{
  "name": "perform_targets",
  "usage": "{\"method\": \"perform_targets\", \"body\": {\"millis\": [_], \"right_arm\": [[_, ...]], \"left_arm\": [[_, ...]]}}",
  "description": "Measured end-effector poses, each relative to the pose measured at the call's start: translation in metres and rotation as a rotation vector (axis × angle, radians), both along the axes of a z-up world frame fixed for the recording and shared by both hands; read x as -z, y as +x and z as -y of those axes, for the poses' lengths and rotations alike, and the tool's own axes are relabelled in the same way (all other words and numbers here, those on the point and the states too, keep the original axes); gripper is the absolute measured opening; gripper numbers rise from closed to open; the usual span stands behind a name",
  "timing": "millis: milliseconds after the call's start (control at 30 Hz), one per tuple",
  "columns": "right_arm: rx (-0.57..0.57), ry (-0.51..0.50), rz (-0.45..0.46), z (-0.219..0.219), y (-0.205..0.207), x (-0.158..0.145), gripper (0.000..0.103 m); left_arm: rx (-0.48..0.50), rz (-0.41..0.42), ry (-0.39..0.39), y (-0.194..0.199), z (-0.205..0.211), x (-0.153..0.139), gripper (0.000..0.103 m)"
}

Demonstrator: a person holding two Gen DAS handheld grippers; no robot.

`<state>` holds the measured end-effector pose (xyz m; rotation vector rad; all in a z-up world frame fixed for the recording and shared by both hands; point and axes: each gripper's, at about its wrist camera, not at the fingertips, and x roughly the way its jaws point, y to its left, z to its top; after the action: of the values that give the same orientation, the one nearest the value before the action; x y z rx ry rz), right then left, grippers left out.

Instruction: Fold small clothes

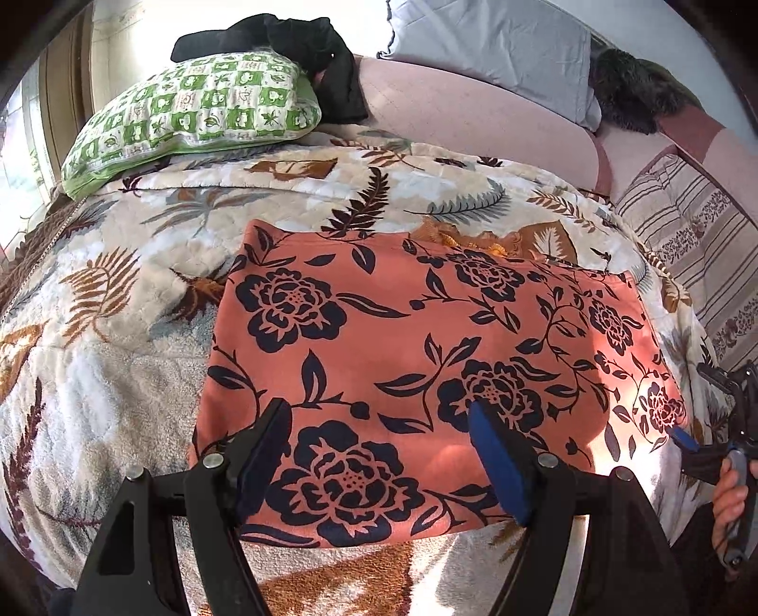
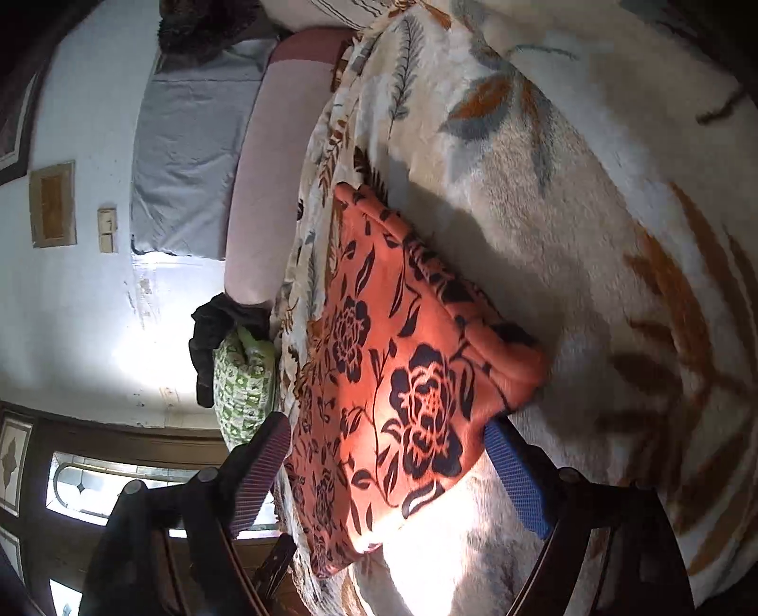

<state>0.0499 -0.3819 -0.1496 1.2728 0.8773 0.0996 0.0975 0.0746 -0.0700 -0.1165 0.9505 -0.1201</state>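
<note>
An orange garment with a dark floral print (image 1: 426, 360) lies folded flat in a rectangle on the leaf-patterned blanket (image 1: 118, 308). My left gripper (image 1: 379, 421) hangs open over its near edge, its jaws apart and holding nothing. My right gripper shows at the garment's right corner in the left wrist view (image 1: 687, 438), held in a hand. In the right wrist view the garment (image 2: 402, 369) lies between the open fingers of the right gripper (image 2: 388, 426), with the blue pad (image 2: 516, 474) beside its corner.
A green checked pillow (image 1: 189, 113) with black clothing (image 1: 284, 38) on it lies at the far left. A pink bolster (image 1: 473, 113), a grey pillow (image 1: 492, 42) and a striped cushion (image 1: 687, 237) lie behind and to the right. A white wall (image 2: 85, 308) stands beyond.
</note>
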Motion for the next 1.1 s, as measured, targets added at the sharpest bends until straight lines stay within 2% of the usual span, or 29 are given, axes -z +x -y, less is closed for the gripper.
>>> {"method": "perform_targets", "body": {"millis": [100,133,167,200,333,400,433,533,733,767,800,833,867,900,1033,1067,1100], "right_arm": [[0.041,0.068,-0.019,0.004,0.018,0.009,0.083],[0.049,0.079,-0.002,0.003,0.020,0.006,0.077],[0.049,0.080,0.023,0.001,0.021,0.002,0.057],[0.050,0.059,0.030,0.000,0.021,-0.002,0.051],[0.057,0.015,-0.066,-0.007,0.011,0.000,0.056],[0.059,-0.016,-0.078,-0.011,-0.007,-0.004,0.081],[0.067,-0.035,-0.092,-0.011,-0.017,-0.004,0.084],[0.088,-0.021,-0.097,-0.005,-0.026,0.001,0.085],[0.121,0.016,-0.087,0.006,0.021,0.012,0.085],[0.125,0.013,-0.083,0.007,0.028,0.013,0.080],[0.131,0.012,-0.089,0.008,0.032,0.013,0.066],[0.129,0.017,-0.099,0.008,0.035,0.015,0.056],[0.125,0.019,-0.111,0.007,0.036,0.017,0.040],[0.123,0.010,-0.117,0.007,0.034,0.017,0.037],[0.072,-0.054,-0.059,-0.001,0.034,0.006,0.041],[0.058,-0.076,-0.065,-0.003,0.037,0.007,0.061],[0.045,-0.073,-0.055,-0.005,0.040,0.009,0.067]], "left_arm": [[-0.002,0.003,0.003,-0.001,-0.002,-0.002,0.077],[0.001,0.008,0.004,0.000,-0.001,-0.003,0.077],[0.003,0.015,0.001,0.001,0.000,-0.004,0.077],[0.008,0.020,-0.003,0.003,0.002,-0.005,0.077],[0.046,0.025,0.005,0.012,0.017,-0.004,0.077],[0.054,0.015,0.010,0.015,0.022,0.001,0.077],[0.056,0.006,0.006,0.016,0.023,0.005,0.077],[0.060,-0.025,0.002,0.019,0.026,0.015,0.077],[0.066,-0.023,0.011,0.018,0.027,0.019,0.077],[0.063,-0.023,0.014,0.018,0.026,0.020,0.077],[0.059,-0.026,0.014,0.018,0.024,0.021,0.077],[0.057,-0.029,0.011,0.019,0.022,0.022,0.077],[0.054,-0.032,0.008,0.019,0.021,0.023,0.077],[0.051,-0.031,0.005,0.019,0.020,0.023,0.077],[0.052,-0.023,-0.004,0.022,0.021,0.023,0.077],[0.055,-0.025,-0.007,0.024,0.023,0.023,0.077],[0.062,-0.022,-0.010,0.026,0.025,0.021,0.077]]}}
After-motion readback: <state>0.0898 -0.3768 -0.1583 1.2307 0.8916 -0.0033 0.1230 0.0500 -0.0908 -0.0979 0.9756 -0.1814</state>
